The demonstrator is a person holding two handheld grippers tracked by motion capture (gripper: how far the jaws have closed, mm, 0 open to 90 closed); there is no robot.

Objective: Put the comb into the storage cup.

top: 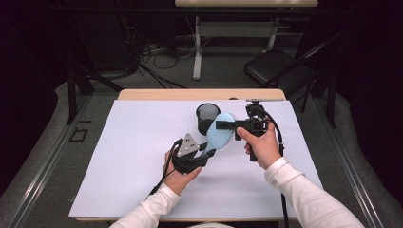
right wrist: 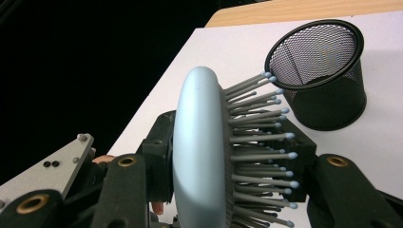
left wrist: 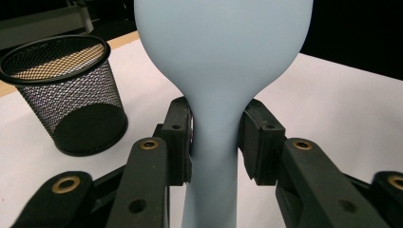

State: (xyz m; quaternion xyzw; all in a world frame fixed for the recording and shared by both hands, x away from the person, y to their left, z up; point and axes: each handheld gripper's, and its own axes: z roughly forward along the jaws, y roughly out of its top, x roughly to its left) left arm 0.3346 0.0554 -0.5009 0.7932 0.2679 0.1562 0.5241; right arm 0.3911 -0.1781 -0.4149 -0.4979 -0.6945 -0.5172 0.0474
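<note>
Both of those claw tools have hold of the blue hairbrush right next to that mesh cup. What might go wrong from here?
The right gripper pinches the hairbrush across its head, one jaw on the bristles, which may flex and let it slip. The left gripper grips the smooth narrow handle; with a weak grip the brush might slide or twist. The mesh cup stands close behind the brush, so a swing could tip it over.

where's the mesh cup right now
In the high view the mesh cup stands upright on the white mat, just left of the hairbrush head.
</note>
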